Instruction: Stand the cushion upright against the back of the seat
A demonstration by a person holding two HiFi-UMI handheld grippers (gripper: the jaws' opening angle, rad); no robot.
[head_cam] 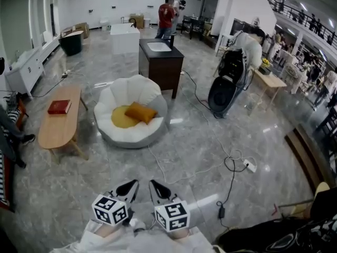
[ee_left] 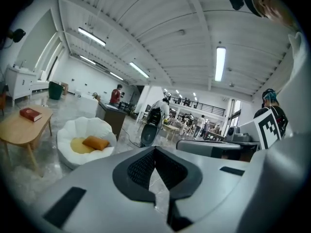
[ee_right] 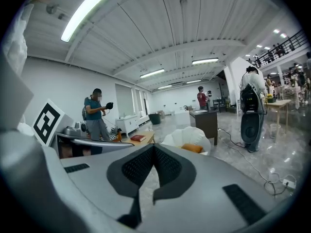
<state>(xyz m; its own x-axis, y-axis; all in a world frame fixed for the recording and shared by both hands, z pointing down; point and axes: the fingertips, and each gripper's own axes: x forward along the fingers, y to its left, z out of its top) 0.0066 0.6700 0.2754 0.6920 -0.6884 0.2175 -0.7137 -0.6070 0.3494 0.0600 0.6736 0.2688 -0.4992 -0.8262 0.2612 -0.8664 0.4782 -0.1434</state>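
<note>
An orange cushion (head_cam: 140, 112) lies tilted on the yellow pad of a white shell-shaped seat (head_cam: 131, 91) in the middle of the floor. The cushion rests toward the pad's right side, not against the seat back. My left gripper (head_cam: 130, 186) and right gripper (head_cam: 156, 186) sit side by side at the bottom of the head view, well short of the seat. Both are shut and hold nothing. The left gripper view has the cushion (ee_left: 95, 142) and seat (ee_left: 73, 130) at lower left, beyond the left gripper (ee_left: 154, 152). The right gripper view shows the cushion (ee_right: 193, 148) past the right gripper (ee_right: 153, 149).
A low wooden table (head_cam: 55, 128) with a red book (head_cam: 59, 107) stands left of the seat. A dark sink cabinet (head_cam: 161, 65) stands behind it, a black-and-white machine (head_cam: 230, 86) to the right. Cables and a power strip (head_cam: 250, 166) cross the floor. People stand around (head_cam: 167, 16).
</note>
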